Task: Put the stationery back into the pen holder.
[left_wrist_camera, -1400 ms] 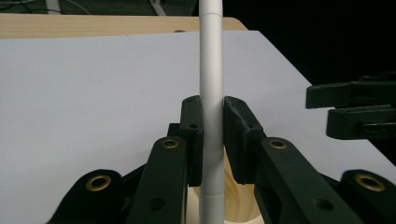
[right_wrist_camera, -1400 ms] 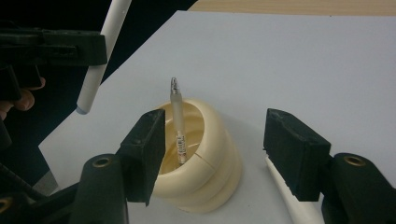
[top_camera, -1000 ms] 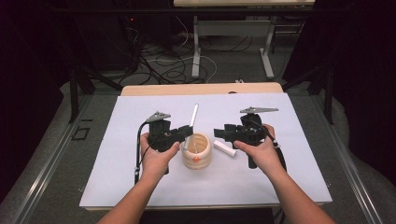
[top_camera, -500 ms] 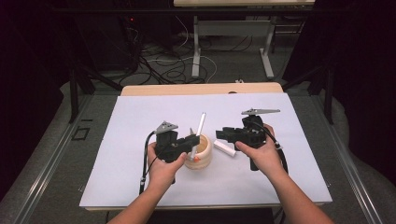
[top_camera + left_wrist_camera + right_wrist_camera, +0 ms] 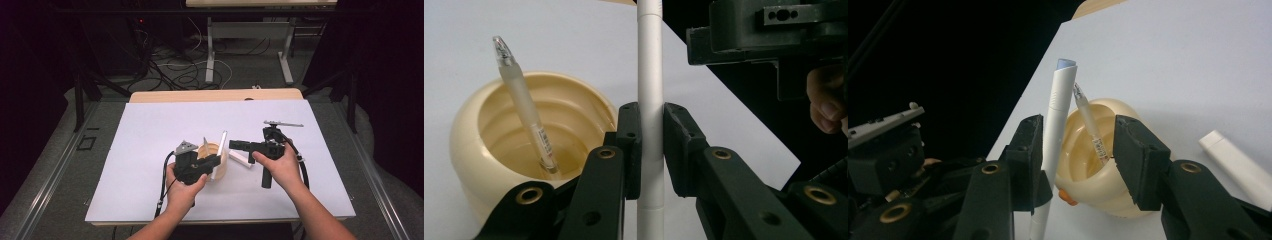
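A white sheet (image 5: 150, 140) covers most of a wooden desk (image 5: 215, 95), where a person's two forearms reach in from the near edge in the high view. At the centre of the sheet stands a cream, round-bellied holder (image 5: 216, 152), open at the top; in the left gripper view the holder (image 5: 489, 145) shows ribbed inner walls, and a slim frosted pen (image 5: 524, 107) leans inside it with its clear tip up.

The left tongs (image 5: 212, 161) sit just beside the holder on its near side, pinching a long white marker (image 5: 220, 150). In the left gripper view the two black pads are pressed against the marker (image 5: 650, 90) on both sides, and the marker stands upright between them, its barrel running out of the top of the picture. Seen in the right gripper view, the marker (image 5: 1057, 107) carries a pale blue end at its top and rises next to the holder's rim, outside the bowl, with its upper end near the frosted pen's tip.

The right tongs (image 5: 235, 145) hover just right of the holder, spread apart with nothing between the pads; they have just been closing somewhat. In the right gripper view the tongs (image 5: 1078, 155) frame the holder without touching it.

A short white cap-like piece (image 5: 241, 160) lies flat on the sheet between the holder and the right hand (image 5: 277, 167).
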`<move>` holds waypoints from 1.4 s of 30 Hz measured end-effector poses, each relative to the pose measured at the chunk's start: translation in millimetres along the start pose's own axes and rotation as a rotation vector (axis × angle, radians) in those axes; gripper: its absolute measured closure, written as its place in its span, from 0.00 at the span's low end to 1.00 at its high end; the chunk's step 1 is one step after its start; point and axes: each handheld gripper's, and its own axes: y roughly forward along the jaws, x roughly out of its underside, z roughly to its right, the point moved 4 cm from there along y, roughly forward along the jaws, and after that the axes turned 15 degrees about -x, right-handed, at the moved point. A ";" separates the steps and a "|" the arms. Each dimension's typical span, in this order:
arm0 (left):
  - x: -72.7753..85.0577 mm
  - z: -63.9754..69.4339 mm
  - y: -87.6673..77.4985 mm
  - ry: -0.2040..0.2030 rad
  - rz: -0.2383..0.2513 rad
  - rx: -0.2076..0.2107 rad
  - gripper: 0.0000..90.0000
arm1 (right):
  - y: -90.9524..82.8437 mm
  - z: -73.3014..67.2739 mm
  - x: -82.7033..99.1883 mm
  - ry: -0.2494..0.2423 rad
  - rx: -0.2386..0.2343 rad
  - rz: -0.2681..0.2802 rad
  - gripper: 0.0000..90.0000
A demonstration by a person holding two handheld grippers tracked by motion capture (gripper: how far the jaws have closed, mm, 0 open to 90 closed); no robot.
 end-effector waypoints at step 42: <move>15.2 21.9 7.1 0.059 -0.031 0.058 0.87 | 15.0 8.7 18.1 0.169 -0.006 -0.094 0.83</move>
